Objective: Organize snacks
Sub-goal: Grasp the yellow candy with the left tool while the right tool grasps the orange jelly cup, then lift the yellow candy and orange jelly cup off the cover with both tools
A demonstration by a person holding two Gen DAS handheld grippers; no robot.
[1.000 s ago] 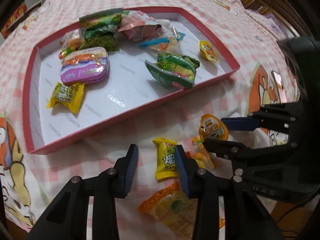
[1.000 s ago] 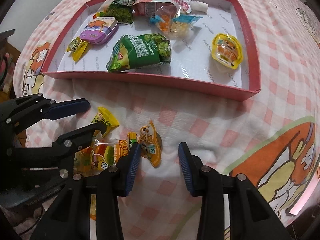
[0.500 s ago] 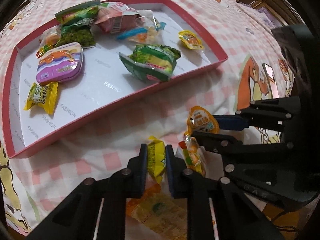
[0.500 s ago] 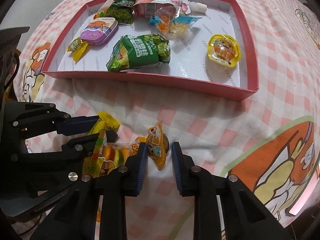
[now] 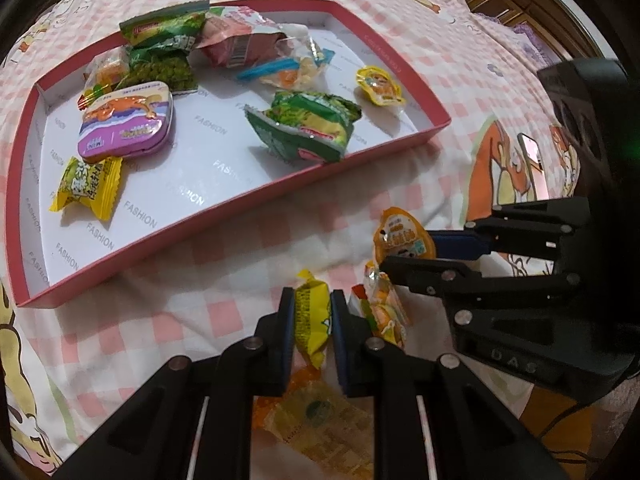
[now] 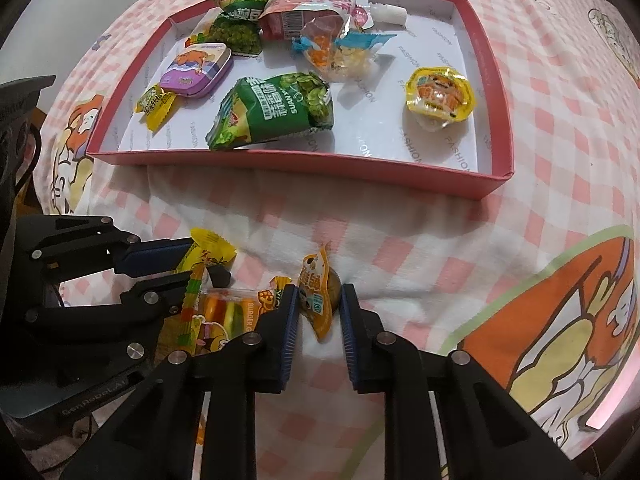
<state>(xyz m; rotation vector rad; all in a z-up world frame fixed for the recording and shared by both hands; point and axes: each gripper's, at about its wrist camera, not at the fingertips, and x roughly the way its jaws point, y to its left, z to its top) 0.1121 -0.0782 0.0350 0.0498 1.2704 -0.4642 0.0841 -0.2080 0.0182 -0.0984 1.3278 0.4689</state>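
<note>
Both grippers reach low over the pink-checked tablecloth (image 6: pixel 460 224) toward the red tray (image 6: pixel 304 162), on its near side. The left gripper (image 5: pixel 313 314) is clamped on a yellow candy packet (image 5: pixel 312 316), which stands on edge between the blue pads, pressed from both sides. Just right of it, the right gripper (image 6: pixel 317 306) pinches an orange jelly cup (image 6: pixel 316 296); both pads touch it, the foil lid turned sideways against the left pad. A clear burger-gummy packet (image 6: pixel 224 316) lies on the cloth between the two grippers, and an orange-yellow packet (image 5: pixel 316 420) lies beneath the left gripper's fingers. Beyond, the tray holds a green pea packet (image 6: pixel 276 110) against its near wall, a yellow jelly cup (image 6: pixel 440 94) to the right, a yellow candy (image 6: pixel 158 102) and a purple tin (image 6: pixel 198 68) to the left, and at the far wall a clear blue-edged bag (image 6: pixel 340 54), a pink pouch (image 6: pixel 308 8) and two more green packets (image 6: pixel 240 16).
</note>
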